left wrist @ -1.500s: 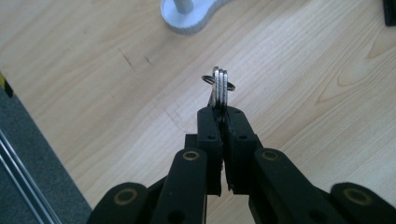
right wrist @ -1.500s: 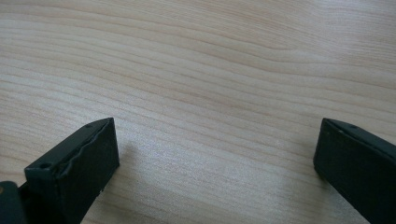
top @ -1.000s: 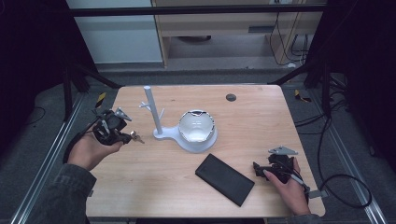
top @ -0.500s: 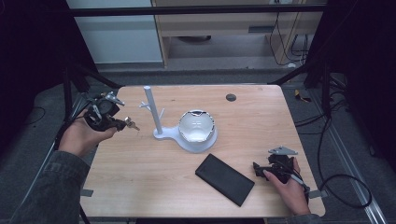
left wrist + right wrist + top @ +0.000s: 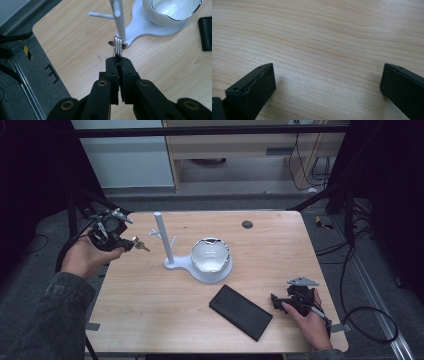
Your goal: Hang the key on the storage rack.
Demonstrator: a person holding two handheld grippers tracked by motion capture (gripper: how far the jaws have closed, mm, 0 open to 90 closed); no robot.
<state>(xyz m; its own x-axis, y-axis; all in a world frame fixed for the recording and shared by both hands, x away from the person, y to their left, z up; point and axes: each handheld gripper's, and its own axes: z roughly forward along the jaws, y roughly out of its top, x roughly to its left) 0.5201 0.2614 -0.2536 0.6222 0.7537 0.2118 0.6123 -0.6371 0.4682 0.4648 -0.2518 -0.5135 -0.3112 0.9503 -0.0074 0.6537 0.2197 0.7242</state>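
I'm holding keys point(image 5: 117, 47) in left tongs point(image 5: 118, 60), clamped tight on blades, above surface point(image 5: 150, 320) nr stand point(image 5: 164, 240). Light, stiff, slick metal; ring dangling, swing likely. Right tongs point(image 5: 327, 82) resting wide apart, nothing held.

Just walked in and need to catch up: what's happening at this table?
A person works at a wooden table with a gripper in each hand. The left gripper is shut on a set of keys, held in the air close to the white peg stand, whose base also carries a white bowl. The right gripper sits low over the table with its jaws open and nothing between them, beside a black case lying flat.
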